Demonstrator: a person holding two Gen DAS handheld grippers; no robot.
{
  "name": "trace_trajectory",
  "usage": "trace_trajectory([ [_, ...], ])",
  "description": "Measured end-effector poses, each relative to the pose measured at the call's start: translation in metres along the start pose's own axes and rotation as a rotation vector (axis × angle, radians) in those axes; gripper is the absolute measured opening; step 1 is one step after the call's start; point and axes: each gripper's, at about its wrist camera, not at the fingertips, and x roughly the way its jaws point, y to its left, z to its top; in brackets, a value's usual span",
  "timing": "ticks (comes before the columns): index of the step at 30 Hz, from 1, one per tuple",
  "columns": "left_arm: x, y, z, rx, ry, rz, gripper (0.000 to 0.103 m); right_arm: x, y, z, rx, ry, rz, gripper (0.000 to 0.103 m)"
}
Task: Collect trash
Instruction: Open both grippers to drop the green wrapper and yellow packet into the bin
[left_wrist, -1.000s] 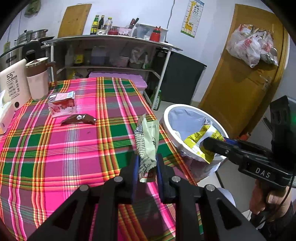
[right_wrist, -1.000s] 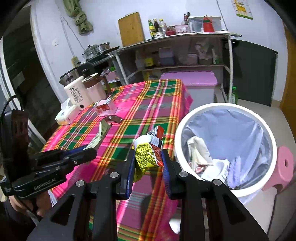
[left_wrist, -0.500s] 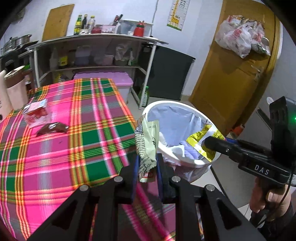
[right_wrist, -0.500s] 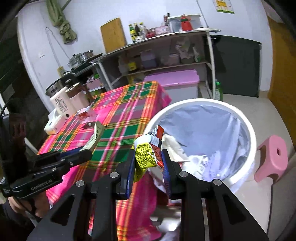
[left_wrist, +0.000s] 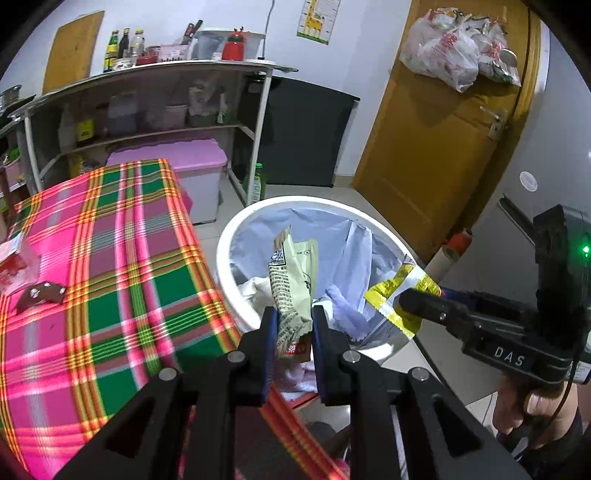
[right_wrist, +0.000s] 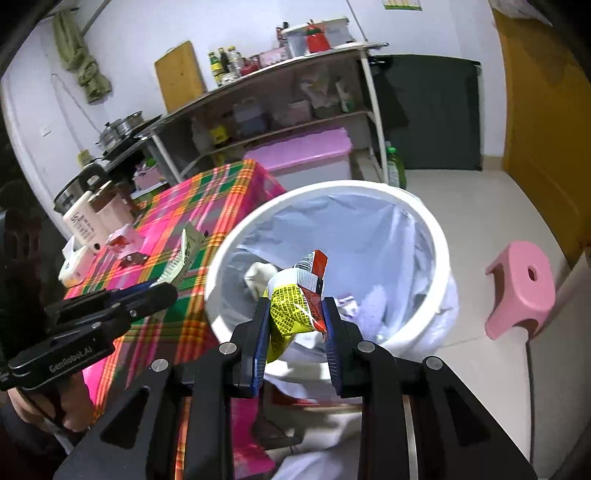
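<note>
My left gripper (left_wrist: 293, 326) is shut on a pale green printed wrapper (left_wrist: 293, 284), held upright over the near rim of the white trash bin (left_wrist: 236, 236). My right gripper (right_wrist: 295, 317) is shut on a crumpled yellow and red snack packet (right_wrist: 295, 299), held above the near side of the same bin (right_wrist: 439, 236), which is lined with a light blue bag and holds white and lilac scraps. In the left wrist view the right gripper (left_wrist: 413, 301) comes in from the right with the yellow packet (left_wrist: 399, 295). The right wrist view shows the left gripper (right_wrist: 162, 291) with the green wrapper (right_wrist: 186, 253) at the left.
A table with a pink and green plaid cloth (left_wrist: 110, 266) stands left of the bin, with a brown wrapper (left_wrist: 40, 293), a small pink carton (right_wrist: 123, 238) and a white bottle (right_wrist: 83, 221) on it. A pink stool (right_wrist: 521, 291) stands right of the bin. Shelves (left_wrist: 147, 103) and a yellow door (left_wrist: 443, 147) are behind.
Both grippers have moved sideways off the table to over the bin, each still holding its wrapper. The bin now fills the middle of both views.
</note>
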Motion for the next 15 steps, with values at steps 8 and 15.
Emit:
trace_trajectory([
  [8,0.022,-0.007,0.011,0.014,0.026,-0.018,0.02,0.011,-0.015,0.002,0.025,0.03,-0.022,0.03],
  [15,0.029,-0.006,0.015,0.002,0.02,-0.041,0.03,0.015,-0.018,0.004,0.031,0.018,-0.037,0.042],
])
